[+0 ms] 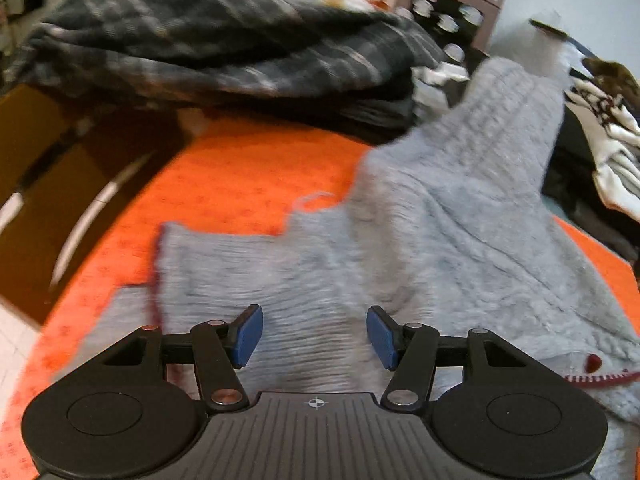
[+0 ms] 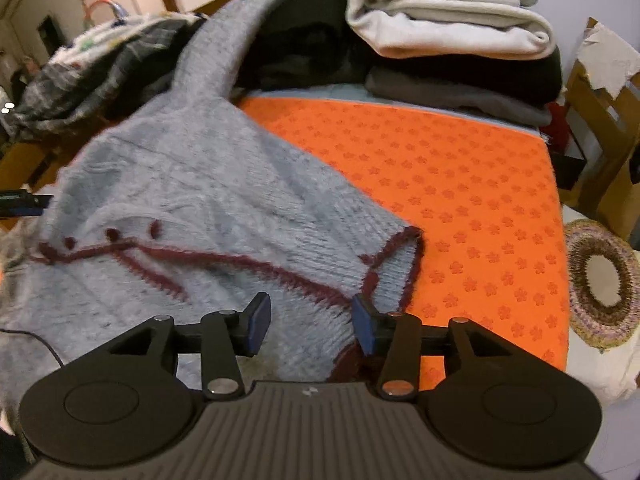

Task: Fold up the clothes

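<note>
Orange floral bedding (image 2: 460,184) spreads beyond our fingers, with folded stacks (image 2: 448,24) at its far edge and a plaid heap (image 1: 208,36) far ahead of the left gripper (image 1: 315,336). Our grey sweater (image 2: 192,184) lies crumpled under both grippers, one sleeve (image 2: 240,28) trailing away onto the piles. Both the left and the right gripper (image 2: 311,324) stand apart, holding nothing; the maroon-edged cuff (image 2: 394,256) sits just beyond our right fingers. We judge that the fuzzy knit could snag or bunch, and that the trailing sleeve could drag the stacks. No writing is legible.
</note>
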`<state>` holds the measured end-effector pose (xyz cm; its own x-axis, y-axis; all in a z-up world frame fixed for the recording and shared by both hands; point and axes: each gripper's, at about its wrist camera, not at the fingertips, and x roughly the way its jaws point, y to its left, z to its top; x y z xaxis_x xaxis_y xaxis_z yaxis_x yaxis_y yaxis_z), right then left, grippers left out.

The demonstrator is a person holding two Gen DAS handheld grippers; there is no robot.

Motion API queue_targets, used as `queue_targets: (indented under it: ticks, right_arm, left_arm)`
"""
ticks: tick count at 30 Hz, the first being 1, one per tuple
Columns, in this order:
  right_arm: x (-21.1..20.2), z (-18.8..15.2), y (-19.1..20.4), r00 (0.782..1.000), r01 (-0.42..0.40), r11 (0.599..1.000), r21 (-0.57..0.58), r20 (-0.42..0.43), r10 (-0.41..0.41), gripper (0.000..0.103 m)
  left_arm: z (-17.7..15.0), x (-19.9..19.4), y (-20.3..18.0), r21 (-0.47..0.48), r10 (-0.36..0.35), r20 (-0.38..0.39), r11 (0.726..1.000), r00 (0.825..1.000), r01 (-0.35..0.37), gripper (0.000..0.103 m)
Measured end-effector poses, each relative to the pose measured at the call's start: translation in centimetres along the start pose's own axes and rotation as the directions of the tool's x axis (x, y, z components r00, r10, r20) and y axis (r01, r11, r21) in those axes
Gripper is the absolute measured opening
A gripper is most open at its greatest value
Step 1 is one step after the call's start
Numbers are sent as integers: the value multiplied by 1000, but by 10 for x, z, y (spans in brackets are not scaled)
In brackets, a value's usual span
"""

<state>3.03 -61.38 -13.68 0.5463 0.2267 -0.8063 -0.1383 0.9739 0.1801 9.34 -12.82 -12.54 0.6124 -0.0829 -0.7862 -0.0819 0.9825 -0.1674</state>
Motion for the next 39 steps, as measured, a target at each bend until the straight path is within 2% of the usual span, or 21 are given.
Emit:
queue_targets:
  ticks: [4,5,6,8,13,16,18,21,25,27,29,32,35,39]
  right_arm:
    - [14,0,-6,999,34,999,-1,-25,-34,51]
    - [17,0,-8,999,26,1000,6,-37,-26,47]
    - [19,-1,-8,999,14,1000,13,-47,-13,33]
    - [15,0,-7,999,6,1000,13,-42,-6,9]
    - [-28,0,12,998,22,999,-49,65,-19,9]
    - [-52,-10,32,993,33,985,-171,118,-13,9]
    - [-55,-18,39,996,-6,976,-217,84,25,9]
    - [-53,-31,39,996,-79,970,-228,21,86,13]
    - [-59,-17,11,992,-61,997,-45,112,65,17]
    - [-62,-9,-3,987,-57,997,49,156,49,26]
    - [-57,-1,-18,984,-62,988,141,175,37,29]
    - [-33,9,-41,988,-85,956,279,147,45,29]
    - [-8,13,-60,990,-108,908,405,127,61,29]
    - [23,11,-74,992,-121,842,525,91,85,29]
  left_arm:
    - [2,21,-14,28,0,-24,1000,1000,0,59]
    - [3,24,-16,45,2,-27,999,1000,0,41]
    - [5,27,-18,73,8,-36,997,999,-6,4]
    - [10,31,-20,106,20,-37,994,999,-16,5]
    - [33,12,-11,105,38,20,994,999,-40,4]
    - [46,1,-2,128,73,44,989,996,-78,4]
    - [48,2,2,165,114,49,979,992,-121,3]
    - [45,9,13,196,179,40,963,983,-183,2]
    - [38,12,22,182,225,28,957,974,-226,3]
    - [35,7,19,171,207,52,962,977,-213,5]
    - [32,0,12,158,169,70,971,983,-178,7]
    - [29,-6,-8,170,100,99,979,990,-115,10]
    - [21,-11,-32,209,15,109,977,994,-38,17]
    - [2,-12,-69,316,-89,89,947,992,56,17]
